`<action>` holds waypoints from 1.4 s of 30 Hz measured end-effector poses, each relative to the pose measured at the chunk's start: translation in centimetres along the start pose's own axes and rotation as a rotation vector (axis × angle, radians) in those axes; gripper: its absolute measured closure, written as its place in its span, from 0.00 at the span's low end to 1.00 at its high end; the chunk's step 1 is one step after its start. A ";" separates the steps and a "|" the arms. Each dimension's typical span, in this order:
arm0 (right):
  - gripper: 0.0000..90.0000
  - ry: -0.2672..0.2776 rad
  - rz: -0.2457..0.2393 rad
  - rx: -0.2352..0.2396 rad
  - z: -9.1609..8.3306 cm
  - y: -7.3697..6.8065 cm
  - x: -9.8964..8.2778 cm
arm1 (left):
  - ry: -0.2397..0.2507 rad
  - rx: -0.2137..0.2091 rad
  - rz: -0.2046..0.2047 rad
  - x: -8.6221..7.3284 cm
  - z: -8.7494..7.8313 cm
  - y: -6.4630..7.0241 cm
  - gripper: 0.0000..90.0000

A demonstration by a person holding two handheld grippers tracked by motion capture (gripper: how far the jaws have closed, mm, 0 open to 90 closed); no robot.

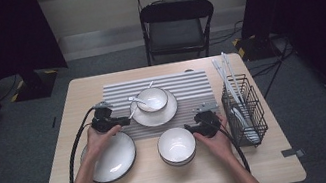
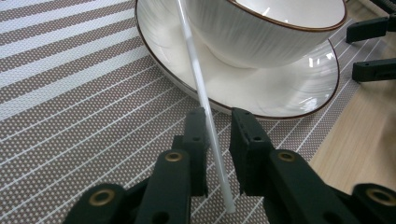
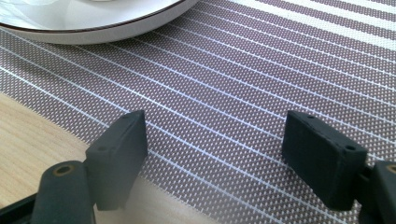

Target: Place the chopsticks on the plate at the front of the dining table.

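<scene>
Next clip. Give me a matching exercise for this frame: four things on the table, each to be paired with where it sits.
Things:
1. white chopstick
2. bowl with spoon
3. wire basket
4. large plate

Places:
a. right of the striped mat, holding long white sticks
b. between the left gripper jaws, leaning on a plate rim
c. on a small plate on the mat
d. empty, on bare wood in front of the mat

Pairs: 1-b, 2-c, 3-a, 4-d
</scene>
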State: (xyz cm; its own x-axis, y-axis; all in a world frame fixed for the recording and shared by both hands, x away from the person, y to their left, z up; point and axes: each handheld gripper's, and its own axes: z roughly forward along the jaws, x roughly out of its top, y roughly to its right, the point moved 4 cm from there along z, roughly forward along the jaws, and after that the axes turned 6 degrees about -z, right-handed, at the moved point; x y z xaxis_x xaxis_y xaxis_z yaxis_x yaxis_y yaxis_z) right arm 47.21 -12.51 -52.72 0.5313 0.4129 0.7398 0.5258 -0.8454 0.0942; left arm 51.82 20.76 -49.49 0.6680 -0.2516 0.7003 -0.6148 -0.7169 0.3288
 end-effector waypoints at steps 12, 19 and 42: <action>0.24 0.000 0.000 -0.001 0.0 0.0 0.0 | 0.039 -0.029 0.002 0.3 -1.7 0.1 0.67; 0.24 0.000 -0.001 0.000 0.0 0.0 0.0 | 0.067 -0.016 0.019 0.6 -2.9 0.6 0.58; 0.24 0.000 0.000 0.001 0.0 0.0 0.0 | 0.048 0.049 0.077 -1.7 -5.7 2.6 0.30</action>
State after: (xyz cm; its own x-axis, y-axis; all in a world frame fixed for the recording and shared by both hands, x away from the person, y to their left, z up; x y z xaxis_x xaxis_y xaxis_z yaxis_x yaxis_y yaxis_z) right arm 47.22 -12.52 -52.72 0.5313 0.4126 0.7399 0.5265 -0.8451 0.0932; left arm 46.75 23.01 -46.23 0.5981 -0.2763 0.7523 -0.6412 -0.7281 0.2424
